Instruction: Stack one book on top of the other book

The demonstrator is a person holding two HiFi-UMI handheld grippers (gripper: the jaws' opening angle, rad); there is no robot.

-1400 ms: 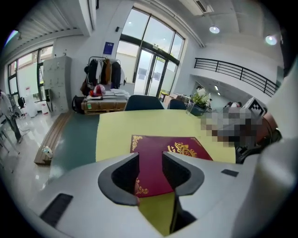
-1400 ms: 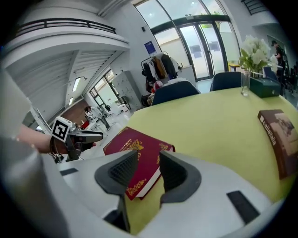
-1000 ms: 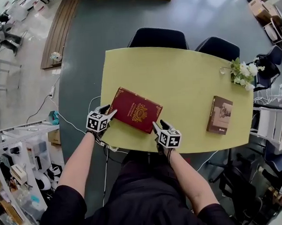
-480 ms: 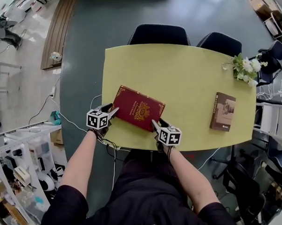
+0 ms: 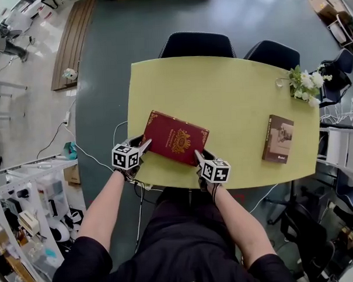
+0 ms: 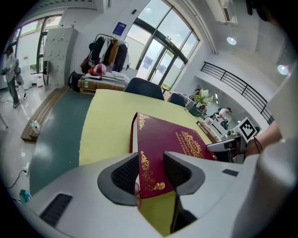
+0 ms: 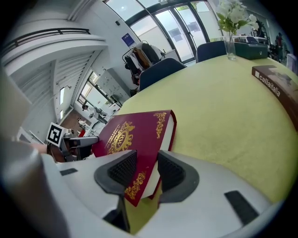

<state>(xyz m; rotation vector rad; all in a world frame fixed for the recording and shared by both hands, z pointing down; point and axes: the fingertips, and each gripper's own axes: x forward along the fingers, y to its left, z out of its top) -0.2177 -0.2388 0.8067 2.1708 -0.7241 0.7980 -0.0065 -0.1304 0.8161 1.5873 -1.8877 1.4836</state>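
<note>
Maroon with gold ornament, the red book (image 5: pixel 176 138) is sitting at the near left of the yellow surface (image 5: pixel 232 88). The left gripper (image 5: pixel 143 145) is grasping the book's left corner and the right gripper (image 5: pixel 199 155) is grasping its near right corner, both pairs of jaws having just been closing onto the cover. A brown book (image 5: pixel 280 139) is lying well apart at the right, with white flowers (image 5: pixel 305 86) standing beyond it at the far right edge.

Yellow-green worktop (image 5: pixel 232 88), 2 dark chairs (image 5: pixel 197 46) behind it. Grey-teal floor (image 5: pixel 104 100), wood strip (image 5: pixel 76 42) on left. Tall windows (image 6: pixel 156 58), coat rack (image 6: pixel 109 50), ceiling spots lit.
</note>
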